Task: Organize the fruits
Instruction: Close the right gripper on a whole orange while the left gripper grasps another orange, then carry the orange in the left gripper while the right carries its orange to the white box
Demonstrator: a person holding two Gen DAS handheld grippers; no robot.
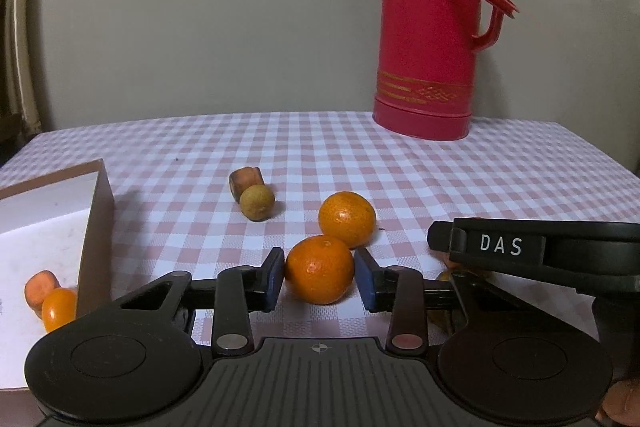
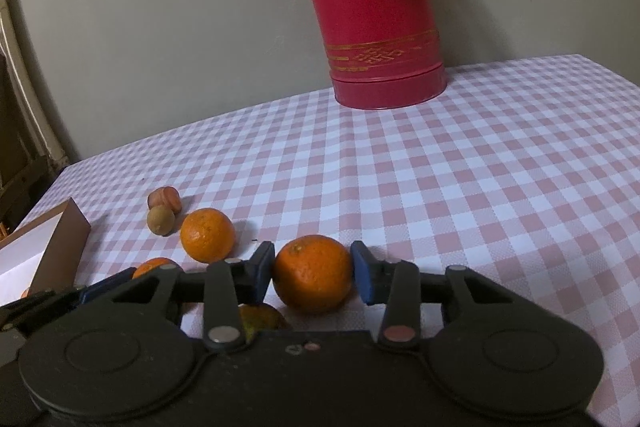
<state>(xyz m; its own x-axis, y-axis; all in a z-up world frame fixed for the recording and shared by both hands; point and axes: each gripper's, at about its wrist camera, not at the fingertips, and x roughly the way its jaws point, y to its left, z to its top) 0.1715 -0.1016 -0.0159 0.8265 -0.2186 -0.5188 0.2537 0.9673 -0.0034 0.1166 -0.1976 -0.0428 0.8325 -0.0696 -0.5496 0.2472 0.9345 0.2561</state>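
Note:
In the left wrist view my left gripper has its blue pads against both sides of an orange that rests on the checked cloth. In the right wrist view my right gripper clamps a different orange the same way, also on the cloth. A third orange lies loose just beyond them. Farther back sit a small greenish-brown round fruit and a brown-red chunk. A yellow-green fruit shows partly under the right gripper.
An open box with a white inside stands at the left, holding a small orange fruit and a reddish piece. A tall red thermos stands at the back right. The right gripper's black body sits close beside the left one.

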